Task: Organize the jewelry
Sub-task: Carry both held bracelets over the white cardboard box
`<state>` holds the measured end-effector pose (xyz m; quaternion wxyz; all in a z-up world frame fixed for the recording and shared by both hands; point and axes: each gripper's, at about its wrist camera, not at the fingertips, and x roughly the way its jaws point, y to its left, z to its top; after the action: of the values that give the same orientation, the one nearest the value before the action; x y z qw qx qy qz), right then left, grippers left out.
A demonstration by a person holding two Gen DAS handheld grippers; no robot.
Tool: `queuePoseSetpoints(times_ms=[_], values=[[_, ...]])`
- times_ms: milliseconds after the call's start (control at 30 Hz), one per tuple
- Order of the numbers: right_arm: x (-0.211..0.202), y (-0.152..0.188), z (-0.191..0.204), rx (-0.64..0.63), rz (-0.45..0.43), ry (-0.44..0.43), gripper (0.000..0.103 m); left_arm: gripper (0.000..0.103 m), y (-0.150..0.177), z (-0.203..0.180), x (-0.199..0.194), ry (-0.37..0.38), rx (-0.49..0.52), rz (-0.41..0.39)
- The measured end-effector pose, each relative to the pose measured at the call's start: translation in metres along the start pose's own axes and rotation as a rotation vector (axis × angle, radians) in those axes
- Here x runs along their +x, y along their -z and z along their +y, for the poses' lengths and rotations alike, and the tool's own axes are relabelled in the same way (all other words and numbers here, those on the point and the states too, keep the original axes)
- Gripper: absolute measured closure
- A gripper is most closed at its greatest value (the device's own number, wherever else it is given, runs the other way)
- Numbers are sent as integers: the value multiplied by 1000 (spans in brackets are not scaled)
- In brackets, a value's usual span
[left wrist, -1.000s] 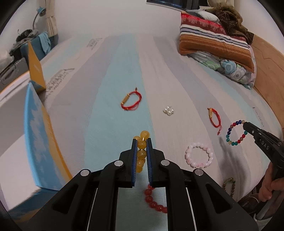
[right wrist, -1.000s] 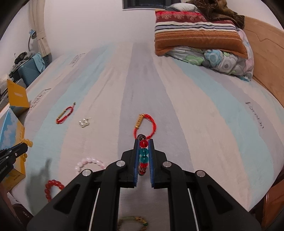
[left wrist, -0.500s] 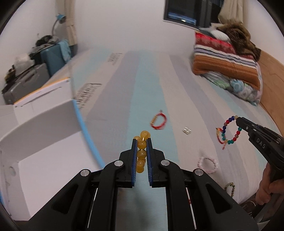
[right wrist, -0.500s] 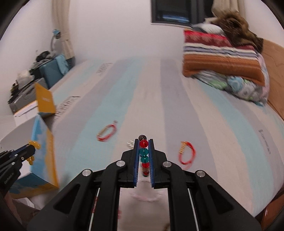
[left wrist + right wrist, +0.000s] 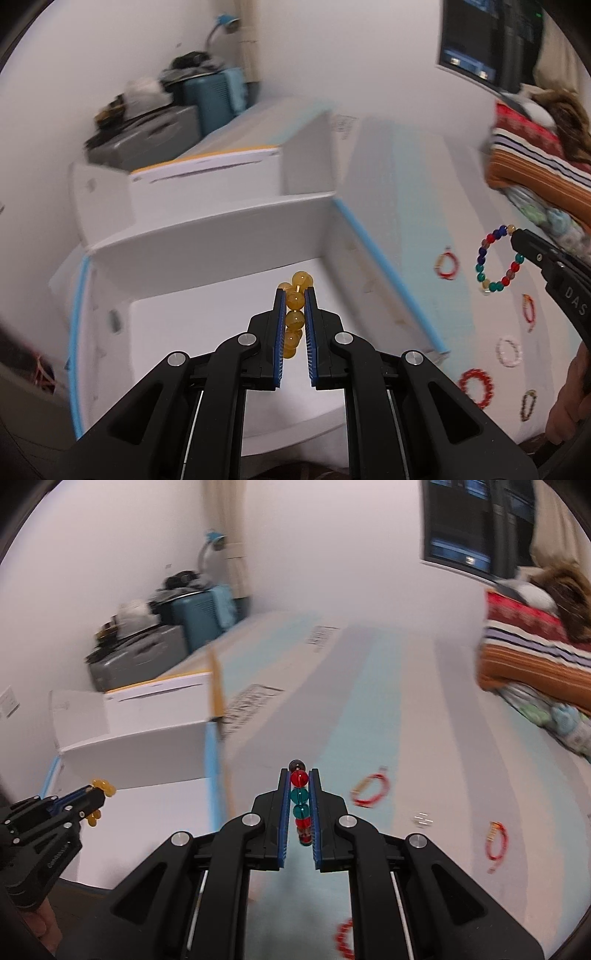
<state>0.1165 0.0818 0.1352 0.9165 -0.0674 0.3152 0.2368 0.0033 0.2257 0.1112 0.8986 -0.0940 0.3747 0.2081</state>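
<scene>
My left gripper point(image 5: 294, 295) is shut on a yellow bead bracelet point(image 5: 294, 320) and hangs over the inside of an open white box point(image 5: 207, 325) with blue edges. My right gripper point(image 5: 299, 775) is shut on a multicoloured bead bracelet point(image 5: 300, 800) of red and teal beads, held above the striped mattress just right of the box point(image 5: 140, 746). In the left wrist view the right gripper point(image 5: 517, 236) shows at the right with the multicoloured bracelet point(image 5: 495, 258) dangling from it. In the right wrist view the left gripper point(image 5: 98, 792) shows at lower left, yellow beads point(image 5: 102, 786) at its tip.
On the mattress point(image 5: 406, 720) lie red cord bracelets point(image 5: 371, 790) point(image 5: 495, 840), a small pearl piece point(image 5: 423, 818), a pink bead bracelet point(image 5: 509, 350), a red bead bracelet point(image 5: 476, 386) and a dark one point(image 5: 528, 404). Folded blankets point(image 5: 535, 657) are at the right; suitcases point(image 5: 159, 646) stand behind the box.
Both grippers have swung left and risen, each still shut on its bracelet. The left one now hangs over the open box instead of the mattress; the right has neared the box's edge.
</scene>
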Motion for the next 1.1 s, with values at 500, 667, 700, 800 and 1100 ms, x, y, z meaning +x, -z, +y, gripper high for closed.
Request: queuePoseSetpoints(times_ms=[500,667,700,800,1100], values=[[61,19,123,-161,167,-130,94,94,40,92,32,-98,-102,161],[88,35,134,-184,271,-125,94,94,47,99,48,-97,-99,219],[92,38,136,-184,287,-121,94,94,49,99,51,-98,-95,230],[103,45,138,-180,331,-118,94,94,52,99,58,-96,-88,250],[114,52,140,-177,355,-108,94,94,53,97,60,-99,-87,254]])
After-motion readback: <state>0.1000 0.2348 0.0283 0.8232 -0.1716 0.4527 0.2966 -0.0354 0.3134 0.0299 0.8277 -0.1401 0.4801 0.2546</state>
